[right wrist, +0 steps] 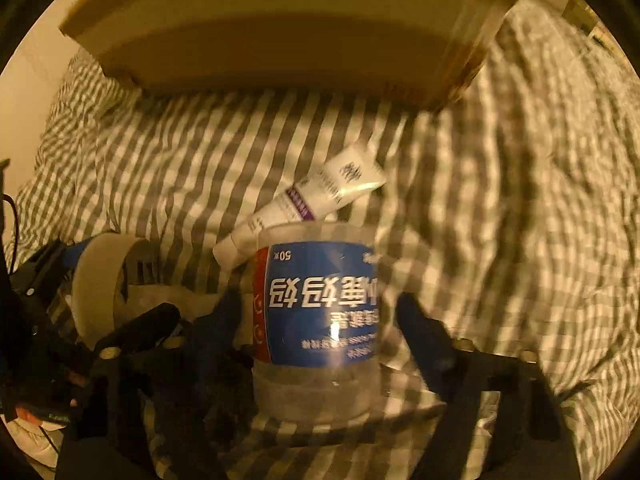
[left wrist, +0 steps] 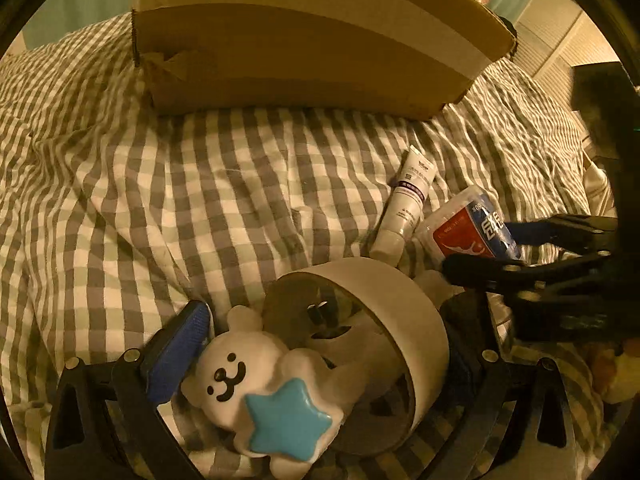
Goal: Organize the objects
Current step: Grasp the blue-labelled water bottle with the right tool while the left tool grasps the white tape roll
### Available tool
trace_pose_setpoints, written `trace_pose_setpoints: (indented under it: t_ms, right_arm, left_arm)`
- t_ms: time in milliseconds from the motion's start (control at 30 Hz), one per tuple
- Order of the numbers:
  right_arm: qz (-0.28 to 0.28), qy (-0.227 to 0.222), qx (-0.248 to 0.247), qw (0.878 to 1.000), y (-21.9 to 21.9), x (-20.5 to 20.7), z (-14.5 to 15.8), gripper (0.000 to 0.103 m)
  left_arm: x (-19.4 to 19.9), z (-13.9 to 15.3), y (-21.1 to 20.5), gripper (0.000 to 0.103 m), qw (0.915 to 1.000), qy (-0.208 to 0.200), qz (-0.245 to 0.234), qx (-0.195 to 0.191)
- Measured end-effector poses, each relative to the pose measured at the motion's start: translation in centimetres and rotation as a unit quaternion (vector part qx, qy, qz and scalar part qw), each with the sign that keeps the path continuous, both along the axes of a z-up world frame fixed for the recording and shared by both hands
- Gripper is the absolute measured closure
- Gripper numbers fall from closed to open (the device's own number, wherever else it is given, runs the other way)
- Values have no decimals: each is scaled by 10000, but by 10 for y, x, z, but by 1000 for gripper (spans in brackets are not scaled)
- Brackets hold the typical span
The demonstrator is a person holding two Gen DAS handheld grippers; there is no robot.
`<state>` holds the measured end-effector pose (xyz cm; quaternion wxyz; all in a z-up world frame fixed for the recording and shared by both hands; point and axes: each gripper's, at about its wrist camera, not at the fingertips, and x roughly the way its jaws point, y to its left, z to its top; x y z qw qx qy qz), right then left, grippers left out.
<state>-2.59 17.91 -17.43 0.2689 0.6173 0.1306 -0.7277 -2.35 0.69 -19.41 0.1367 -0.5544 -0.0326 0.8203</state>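
Note:
My left gripper [left wrist: 320, 340] is closed around a white round gadget with a bear figure and a blue star [left wrist: 280, 392]; its blue pads [left wrist: 176, 352] press the sides. My right gripper [right wrist: 316, 320] holds a clear plastic jar with a blue and red label [right wrist: 316, 312], also seen in the left wrist view [left wrist: 472, 224]. A white tube with a purple band [left wrist: 408, 196] lies on the bed just beyond both grippers; it also shows in the right wrist view [right wrist: 312, 200].
A large open cardboard box [left wrist: 304, 48] stands on the grey-and-white checked bedcover [left wrist: 200, 184] straight ahead; it also shows in the right wrist view [right wrist: 280, 40]. A louvred wall [left wrist: 560, 40] lies at the far right.

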Motion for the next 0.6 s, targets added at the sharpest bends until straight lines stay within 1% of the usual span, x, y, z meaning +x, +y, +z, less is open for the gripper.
trace_pose_setpoints:
  t_ms: [33, 67, 133, 267, 333, 500, 533, 567, 600]
  right_arm:
    - [16, -68, 40, 10000, -1, 0, -4, 41]
    - [-11, -41, 29, 10000, -1, 1, -4, 41]
    - [-3, 66, 23, 10000, 0, 4, 0, 41]
    - [-38, 463, -145, 9988, 5, 15, 20, 41]
    - [-58, 607, -248, 9978, 8, 21, 30, 41]
    - [-110, 855, -400, 9955, 14, 32, 47, 41]
    - [-123, 887, -444, 9950, 15, 34, 50, 41]
    - [-147, 916, -498, 9944, 17, 37, 54, 41]
    - [-159, 941, -522, 9941, 18, 36, 56, 41]
  left_arm:
    - [0, 1, 0, 6, 10000, -6, -26, 32]
    - [1, 2, 0, 7, 10000, -1, -40, 63]
    - [1, 5, -1, 12, 10000, 14, -44, 88]
    - [4, 14, -4, 20, 9999, 31, 77, 86]
    - [7, 21, -4, 30, 9998, 125, 139, 17]
    - [17, 28, -6, 33, 9995, 177, 218, -151]
    - [19, 30, -8, 34, 9994, 185, 247, -158]
    - [21, 34, -10, 37, 9993, 213, 278, -147]
    - [23, 37, -12, 46, 9992, 241, 299, -118]
